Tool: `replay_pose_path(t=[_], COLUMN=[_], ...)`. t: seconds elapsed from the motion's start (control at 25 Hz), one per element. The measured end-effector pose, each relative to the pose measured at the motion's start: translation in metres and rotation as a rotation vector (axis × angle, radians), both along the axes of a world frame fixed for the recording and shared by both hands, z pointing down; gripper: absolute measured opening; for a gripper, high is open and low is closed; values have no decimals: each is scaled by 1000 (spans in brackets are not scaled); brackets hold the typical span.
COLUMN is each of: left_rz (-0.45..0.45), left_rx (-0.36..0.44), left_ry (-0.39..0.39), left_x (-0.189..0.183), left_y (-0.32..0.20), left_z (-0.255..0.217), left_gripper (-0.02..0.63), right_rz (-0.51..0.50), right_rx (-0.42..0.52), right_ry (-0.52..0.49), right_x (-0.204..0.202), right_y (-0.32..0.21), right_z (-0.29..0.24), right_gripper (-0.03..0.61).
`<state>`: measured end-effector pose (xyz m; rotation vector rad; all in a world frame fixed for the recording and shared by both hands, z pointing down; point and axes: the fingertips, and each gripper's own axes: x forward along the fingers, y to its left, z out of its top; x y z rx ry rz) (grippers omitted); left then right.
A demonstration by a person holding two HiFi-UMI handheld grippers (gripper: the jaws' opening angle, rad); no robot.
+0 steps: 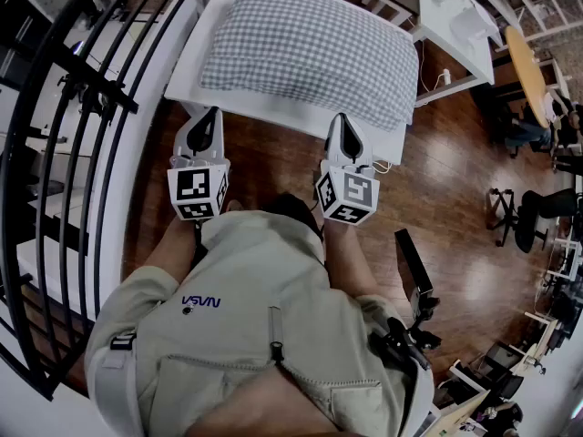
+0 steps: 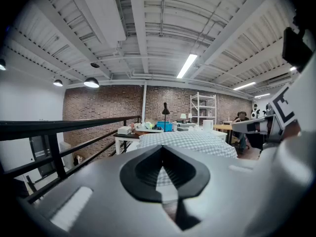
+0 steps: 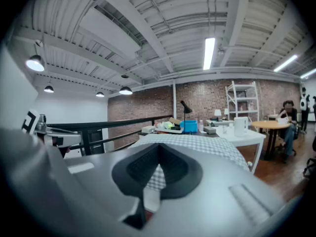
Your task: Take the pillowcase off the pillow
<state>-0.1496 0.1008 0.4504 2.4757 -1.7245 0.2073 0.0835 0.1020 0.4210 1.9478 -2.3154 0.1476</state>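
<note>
At the near edge of a white table (image 1: 187,76), I hold both tools level. The left gripper (image 1: 210,116) and the right gripper (image 1: 343,121) each have their jaws pressed together with nothing between them, and their tips are close to the table's front edge. Dead ahead at 12 o'clock lies the pillow (image 1: 310,48) with its gingham pillowcase (image 1: 273,25) on. It fills most of the tabletop and reaches the right-hand edge near 1 o'clock. A black railing (image 1: 82,144) closes in the 9 o'clock side, while bare wooden floor (image 1: 446,171) leaves room toward 3 o'clock. Beyond the pillow, the right gripper view shows a blue bin (image 3: 189,126) on a far desk. I cannot make out what is in it.
</note>
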Motion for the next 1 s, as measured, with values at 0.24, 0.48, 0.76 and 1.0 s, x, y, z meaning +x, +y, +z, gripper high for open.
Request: replay_pose_path(t=[0.24,0.48,0.76,1.0], left_rz=[-56,-116,-214,-230], left_rx=[-10,-46,-90,-159], left_ry=[-16,-82,-107,-88], left_x=[-6,2,-6,-49], left_y=[-30,-84,-129,-163], left_z=[6,12,22,39], left_gripper=[6,6,6,27], right_rz=[-71,-236,-401,-487], right_rx=[-9,-33,-54,-126], right_ry=[12,13,39,119], right_x=[-8,-23,-52,-109], right_y=[-40,-114,-176,-202], right_z=[4,17,22,32], right_gripper=[0,2,2,23])
